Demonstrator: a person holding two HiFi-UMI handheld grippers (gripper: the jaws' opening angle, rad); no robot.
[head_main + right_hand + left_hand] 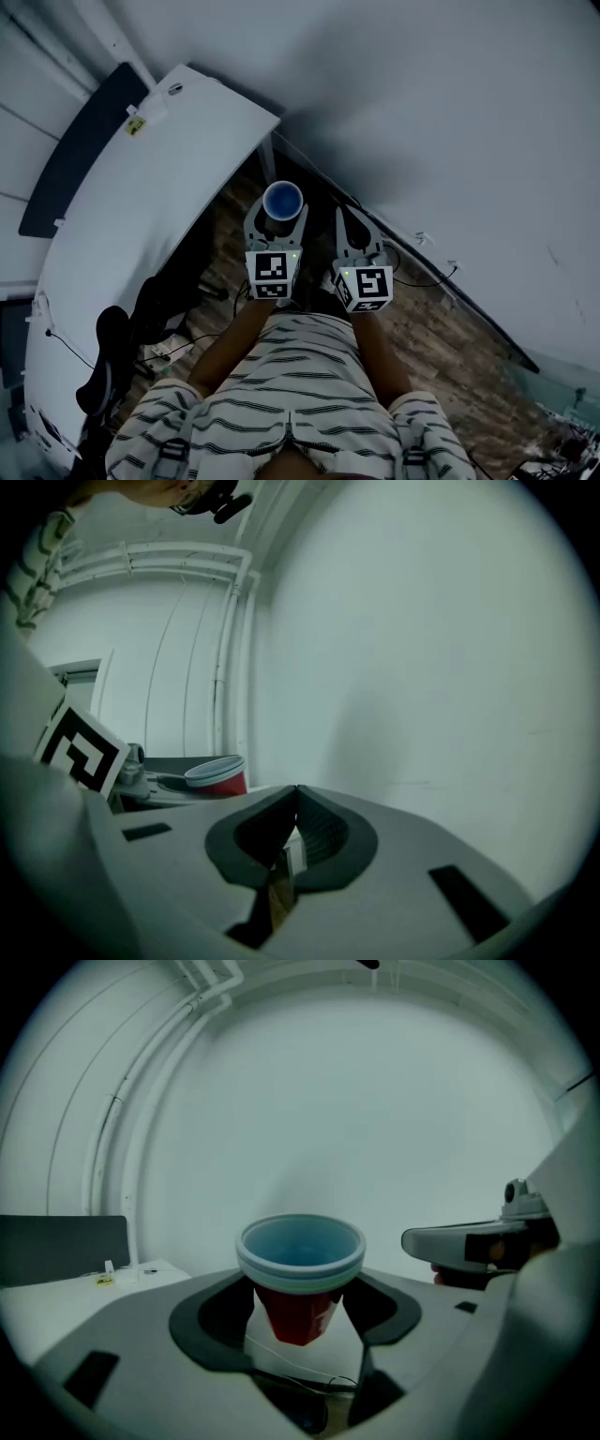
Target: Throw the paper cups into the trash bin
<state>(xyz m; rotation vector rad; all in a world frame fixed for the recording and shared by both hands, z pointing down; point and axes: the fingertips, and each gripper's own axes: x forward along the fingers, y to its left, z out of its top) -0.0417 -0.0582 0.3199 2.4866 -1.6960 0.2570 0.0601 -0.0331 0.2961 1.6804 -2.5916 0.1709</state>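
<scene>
1. Left tool (298, 1316) pinches a red paper cup (300, 1252) just under the rim. Cup is upright, mouth up.
2. Cup rim shows two stacked rings; can't tell if it's one cup or nested ones.
3. Right tool (292, 803): jaws pressed together, nothing between them. It sits just beside the left tool.
4. Both tools are in the air over the wood floor (450, 347), near the white wall (450, 112).
5. White bench (141, 216) is off to the left, apart from the cup.

Red paper cup (300, 1279) with blue inside; white, dark-striped shirt (300, 394).
</scene>
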